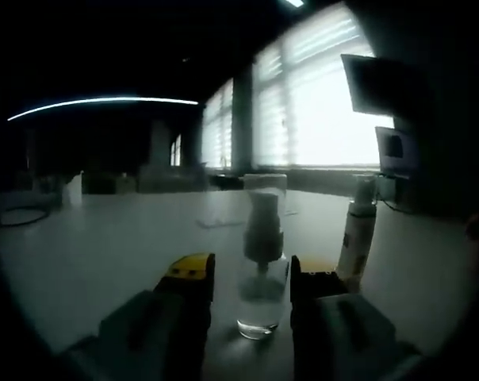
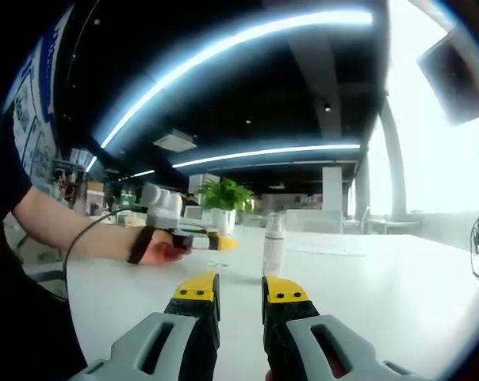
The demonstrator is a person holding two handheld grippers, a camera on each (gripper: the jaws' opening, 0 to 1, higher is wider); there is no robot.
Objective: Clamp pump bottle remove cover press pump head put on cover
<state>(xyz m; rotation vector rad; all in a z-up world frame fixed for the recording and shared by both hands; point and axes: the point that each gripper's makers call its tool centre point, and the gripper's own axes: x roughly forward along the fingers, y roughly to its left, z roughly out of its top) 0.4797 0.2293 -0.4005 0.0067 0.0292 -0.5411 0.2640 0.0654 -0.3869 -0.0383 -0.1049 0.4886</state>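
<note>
Left tool (image 1: 251, 279): jaws apart, flanking clear pump bottle (image 1: 262, 262), cover on, upright on surface (image 1: 105, 246). White bottle (image 1: 357, 238) at 2 o'clock. Right tool (image 2: 239, 295): jaws slightly apart, empty.

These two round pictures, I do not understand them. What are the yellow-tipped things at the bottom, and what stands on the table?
A person holds a hand tool with two jaws in each hand; a camera rides on each. In the left gripper view, the left gripper stands open around a clear pump bottle with its cover on, on the white table. A second bottle stands beside it. In the right gripper view, the right gripper holds nothing, and the person's hand shows.
</note>
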